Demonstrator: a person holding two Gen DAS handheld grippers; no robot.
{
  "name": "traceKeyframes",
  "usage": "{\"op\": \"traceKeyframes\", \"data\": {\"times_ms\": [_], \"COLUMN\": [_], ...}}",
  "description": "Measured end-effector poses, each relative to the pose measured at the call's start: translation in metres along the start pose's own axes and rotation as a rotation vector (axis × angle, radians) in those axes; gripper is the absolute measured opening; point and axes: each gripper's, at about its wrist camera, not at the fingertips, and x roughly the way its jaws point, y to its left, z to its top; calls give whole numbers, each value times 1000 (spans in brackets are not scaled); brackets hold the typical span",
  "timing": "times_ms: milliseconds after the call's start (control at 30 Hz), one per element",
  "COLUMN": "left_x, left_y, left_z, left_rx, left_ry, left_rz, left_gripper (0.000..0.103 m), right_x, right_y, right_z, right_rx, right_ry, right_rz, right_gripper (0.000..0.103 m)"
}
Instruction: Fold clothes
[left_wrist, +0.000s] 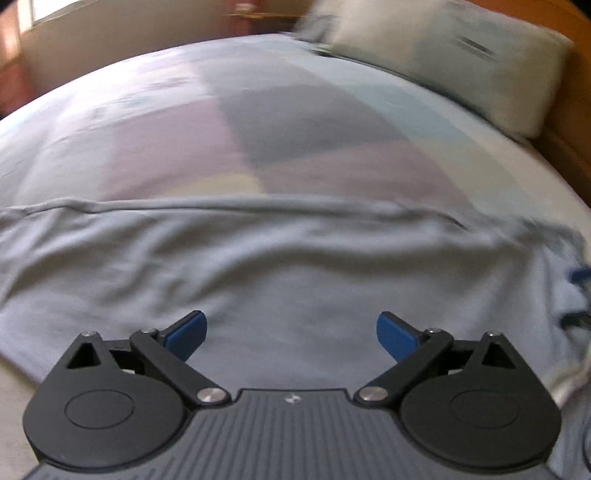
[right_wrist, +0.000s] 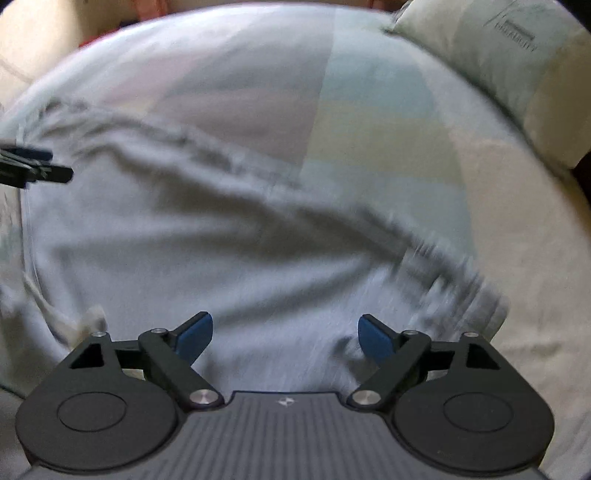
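Note:
A pale grey-blue garment (left_wrist: 280, 258) lies spread across the bed, with a long folded edge running left to right; it also shows in the right wrist view (right_wrist: 207, 236), blurred. My left gripper (left_wrist: 291, 336) is open and empty, its blue pads (left_wrist: 188, 332) just above the garment's near part. My right gripper (right_wrist: 285, 336) is open and empty over the garment's near right part. The left gripper's tips (right_wrist: 33, 166) show at the far left of the right wrist view, and the right gripper's blue tip (left_wrist: 581, 275) at the right edge of the left wrist view.
The garment lies on a bed sheet (left_wrist: 295, 122) with pastel colour blocks. A pale pillow (left_wrist: 461, 55) sits at the far right against a wooden headboard (left_wrist: 569, 122); it also shows in the right wrist view (right_wrist: 517, 66). A wall and floor (left_wrist: 14, 55) lie beyond the bed's left side.

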Motion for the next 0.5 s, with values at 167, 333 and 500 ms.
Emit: {"op": "traceKeyframes", "data": {"times_ms": [167,333,500], "left_x": [34,9,-28], "left_y": [0,7,0], "left_z": [9,26,13], "left_rx": [-18,-75,-53], "left_ry": [54,26,51], "left_rz": [68,70,17], "left_gripper": [101,97,98], "right_x": [5,-37,-45], "right_y": [-38,-8,43], "right_z": [-5,-2,-10], "right_rx": [183,88,-47], "right_ry": [-29,-82,-64], "right_rz": [-41,65,201], "right_gripper": [86,88,89]}}
